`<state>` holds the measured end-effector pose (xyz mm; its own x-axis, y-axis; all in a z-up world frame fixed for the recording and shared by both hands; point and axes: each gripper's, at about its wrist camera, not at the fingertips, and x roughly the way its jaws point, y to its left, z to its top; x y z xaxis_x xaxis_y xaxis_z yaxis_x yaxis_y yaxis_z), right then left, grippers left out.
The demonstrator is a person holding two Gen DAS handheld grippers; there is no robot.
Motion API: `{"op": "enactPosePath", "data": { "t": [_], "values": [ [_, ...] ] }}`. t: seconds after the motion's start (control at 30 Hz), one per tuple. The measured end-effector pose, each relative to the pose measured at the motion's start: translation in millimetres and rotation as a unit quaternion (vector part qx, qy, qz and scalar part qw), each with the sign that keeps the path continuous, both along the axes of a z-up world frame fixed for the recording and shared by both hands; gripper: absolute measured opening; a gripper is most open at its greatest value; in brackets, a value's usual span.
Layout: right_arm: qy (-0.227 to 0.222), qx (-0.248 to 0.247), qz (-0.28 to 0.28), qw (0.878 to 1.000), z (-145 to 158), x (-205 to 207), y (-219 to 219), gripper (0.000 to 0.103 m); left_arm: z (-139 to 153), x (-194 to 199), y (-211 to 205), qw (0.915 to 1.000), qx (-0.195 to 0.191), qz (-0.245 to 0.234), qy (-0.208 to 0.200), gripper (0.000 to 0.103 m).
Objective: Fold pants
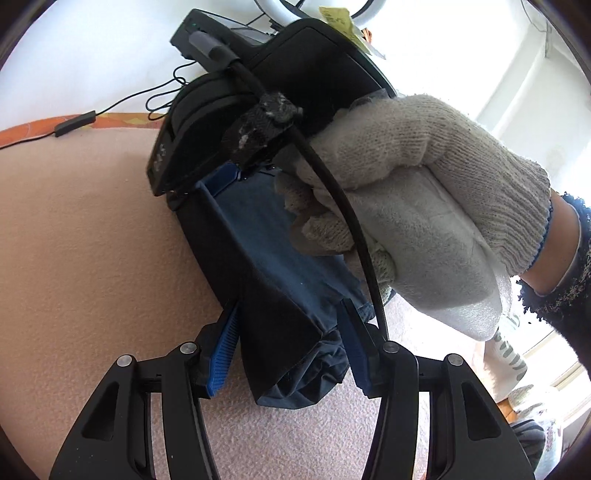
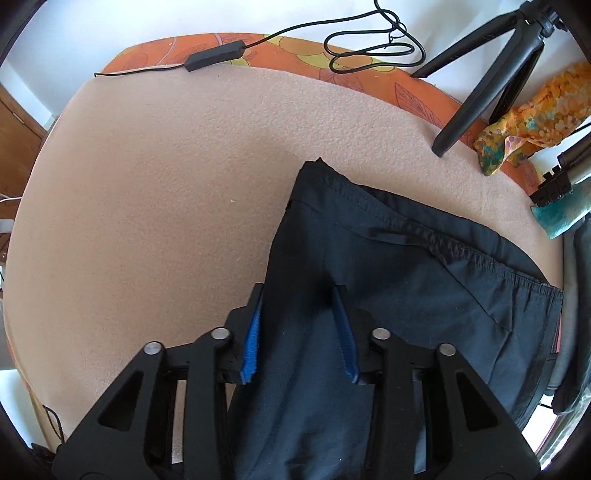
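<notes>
The pants (image 2: 388, 266) lie toward the right edge of the worktop (image 2: 147, 184). Right tool (image 2: 301, 332) straddles a raised fold; left tool (image 1: 291, 354) straddles bunched fabric. Neither grip can be confirmed. Risk: incomplete closure lets fabric slip, collapsing the fold.

Soft pink blanket (image 2: 147, 184) spread over most of the middle of the right wrist view. Orange cover with leaves (image 2: 369, 74) peeking out along its top edge. White wall (image 2: 110, 29) above that, bright with daylight. Black cord with a small box (image 2: 216, 55) lying across the top. Black tripod legs (image 2: 476, 85) at the upper right. Yellow spotty cloth (image 2: 532, 118) just beside them. Brown wooden door (image 2: 18, 125) at the far left edge. Very bright window light (image 1: 517, 74) at the upper right of the left wrist view.
</notes>
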<state>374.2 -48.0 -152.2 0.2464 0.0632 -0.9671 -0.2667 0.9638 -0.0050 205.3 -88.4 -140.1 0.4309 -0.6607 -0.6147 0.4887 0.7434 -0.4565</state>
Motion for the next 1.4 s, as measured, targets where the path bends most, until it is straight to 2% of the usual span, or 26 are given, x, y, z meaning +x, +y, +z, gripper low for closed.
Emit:
{"op": "enactPosePath", "data": {
  "t": [0.03, 0.07, 0.1, 0.17, 0.23, 0.27, 0.33, 0.37, 0.43, 0.47, 0.57, 0.8, 0.93, 1.03, 1.23, 1.27, 1.33, 1.37, 1.4],
  "values": [
    [-0.002, 0.017, -0.006, 1.0, 1, -2, -6, 0.026, -1, -2, 1, 0.9999, 0.007, 0.007, 0.003, 0.059],
    [-0.004, 0.031, -0.011, 0.999, 4, -4, -12, 0.018, -4, -1, 1, 0.9996, 0.017, 0.02, 0.01, 0.067],
    [-0.006, 0.046, -0.017, 0.999, 6, -6, -18, 0.012, -8, 3, 2, 0.9989, 0.026, 0.032, 0.022, 0.07],
    [-0.011, 0.079, -0.032, 0.996, 11, -10, -32, 0.008, -16, 11, 2, 0.9978, 0.006, 0.042, 0.051, 0.07],
    [-0.017, 0.11, -0.045, 0.993, 16, -14, -45, 0.006, -16, 18, -4, 0.9978, -0.006, 0.034, 0.056, 0.07],
    [-0.019, 0.128, -0.052, 0.99, 18, -16, -52, 0.006, -16, 21, -6, 0.9979, -0.02, 0.026, 0.056, 0.066],
    [-0.025, 0.153, -0.064, 0.986, 24, -22, -64, 0.005, -16, 25, -12, 0.9966, -0.05, 0.007, 0.065, 0.037],
    [-0.03, 0.164, -0.067, 0.984, 28, -25, -68, 0.005, -13, 24, -16, 0.9972, -0.047, 0.002, 0.057, 0.024],
    [-0.04, 0.183, -0.076, 0.979, 38, -32, -76, 0.005, -6, 19, -16, 0.9978, -0.051, -0.007, 0.041, 0.018],
    [-0.044, 0.19, -0.078, 0.978, 44, -33, -73, 0.005, -4, 18, -13, 0.9974, -0.058, -0.008, 0.042, 0.014],
    [-0.056, 0.204, -0.082, 0.974, 60, -47, -78, 0.005, 2, 14, -2, 0.9962, -0.072, -0.007, 0.047, 0.01],
    [-0.066, 0.216, -0.07, 0.972, 67, -55, -38, 0.005, 17, -12, 21, 0.9982, -0.056, -0.012, 0.017, 0.01],
    [-0.063, 0.239, -0.064, 0.967, 72, -61, -8, 0.005, 26, -22, 45, 0.9977, -0.066, 0.002, 0.013, 0.01],
    [-0.06, 0.252, -0.042, 0.965, 78, -70, 24, 0.005, 33, -37, 74, 0.9975, -0.069, 0.016, 0.006, 0.01],
    [-0.051, 0.285, 0.009, 0.957, 86, -85, 92, 0.005, 54, -72, 123, 0.9982, -0.039, 0.045, -0.013, 0.01],
    [-0.05, 0.29, 0.015, 0.956, 86, -86, 98, 0.005, 58, -75, 128, 0.9984, -0.033, 0.042, -0.014, 0.011],
    [-0.052, 0.294, 0.025, 0.954, 88, -92, 105, 0.005, 67, -85, 136, 0.9987, -0.021, 0.042, -0.018, 0.02],
    [-0.053, 0.296, 0.026, 0.953, 89, -93, 105, 0.005, 72, -91, 141, 0.9987, -0.019, 0.043, -0.019, 0.03],
    [-0.052, 0.301, 0.024, 0.952, 90, -94, 101, 0.005, 78, -98, 145, 0.9986, -0.022, 0.043, -0.023, 0.036]
  ]
}}
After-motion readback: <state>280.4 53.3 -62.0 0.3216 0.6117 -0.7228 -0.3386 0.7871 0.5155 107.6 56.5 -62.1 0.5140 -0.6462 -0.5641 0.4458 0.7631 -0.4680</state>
